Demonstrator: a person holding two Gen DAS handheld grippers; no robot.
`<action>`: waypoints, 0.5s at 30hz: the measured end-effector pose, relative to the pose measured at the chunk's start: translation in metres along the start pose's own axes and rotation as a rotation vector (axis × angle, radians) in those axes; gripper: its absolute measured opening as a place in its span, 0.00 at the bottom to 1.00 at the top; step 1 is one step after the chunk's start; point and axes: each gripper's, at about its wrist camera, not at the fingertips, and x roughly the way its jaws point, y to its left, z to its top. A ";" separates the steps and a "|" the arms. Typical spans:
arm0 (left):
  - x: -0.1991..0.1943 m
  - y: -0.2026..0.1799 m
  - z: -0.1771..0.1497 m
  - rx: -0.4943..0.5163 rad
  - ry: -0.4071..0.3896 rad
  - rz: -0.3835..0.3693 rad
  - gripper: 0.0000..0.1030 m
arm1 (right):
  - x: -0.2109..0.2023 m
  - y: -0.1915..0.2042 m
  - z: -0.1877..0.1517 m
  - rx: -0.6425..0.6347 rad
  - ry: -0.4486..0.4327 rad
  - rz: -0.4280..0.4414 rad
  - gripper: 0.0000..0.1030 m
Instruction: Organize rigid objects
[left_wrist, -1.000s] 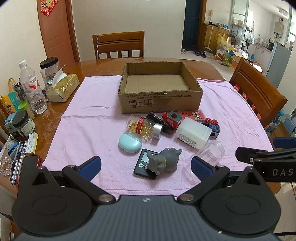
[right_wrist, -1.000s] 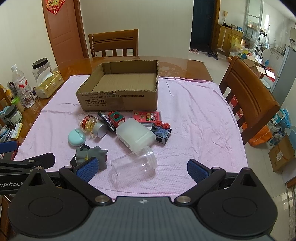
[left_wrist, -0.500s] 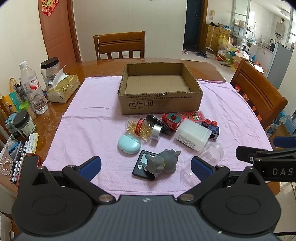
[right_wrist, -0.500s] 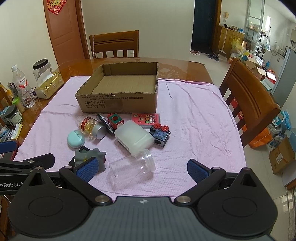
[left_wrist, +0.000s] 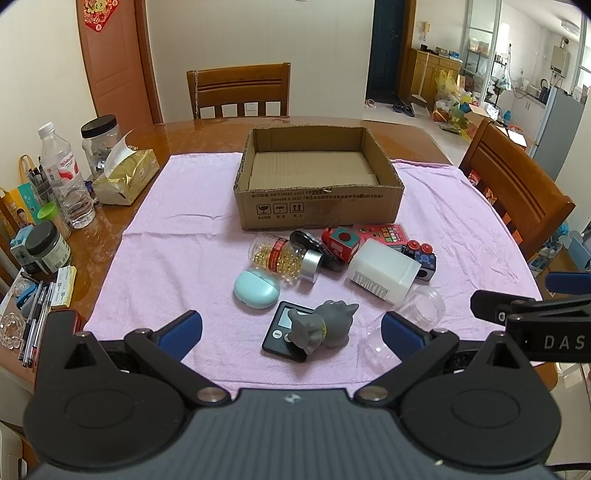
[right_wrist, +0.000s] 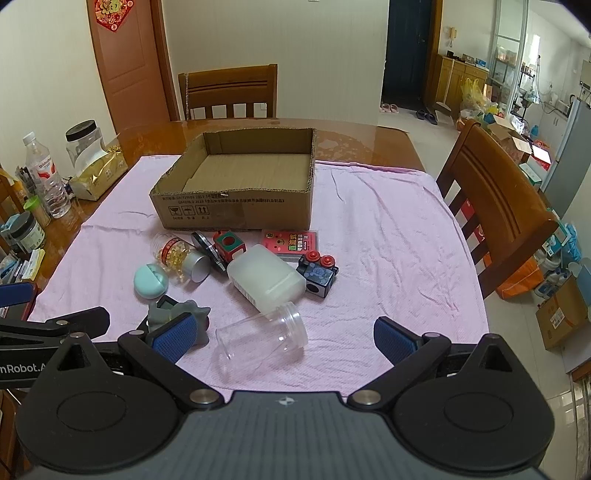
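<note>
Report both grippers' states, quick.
Left gripper: open, holding nothing.
Right gripper: open, holding nothing.

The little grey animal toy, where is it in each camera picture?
Left wrist view: the grey animal toy is low in the middle, lying on a small black scale.
Right wrist view: the toy is low on the left, partly hidden behind a blue claw pad.
Shared landmark: the cardboard box sits farther back on the pink cloth in both.
</note>
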 end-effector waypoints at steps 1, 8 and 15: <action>0.000 -0.001 0.001 0.000 0.001 0.001 0.99 | 0.000 0.000 0.000 0.000 0.000 0.000 1.00; 0.000 -0.001 0.000 0.000 0.001 0.000 0.99 | 0.000 -0.003 0.001 -0.001 -0.002 -0.001 1.00; 0.000 -0.005 0.002 -0.004 0.001 0.001 0.99 | -0.001 -0.006 0.001 -0.008 -0.013 0.011 1.00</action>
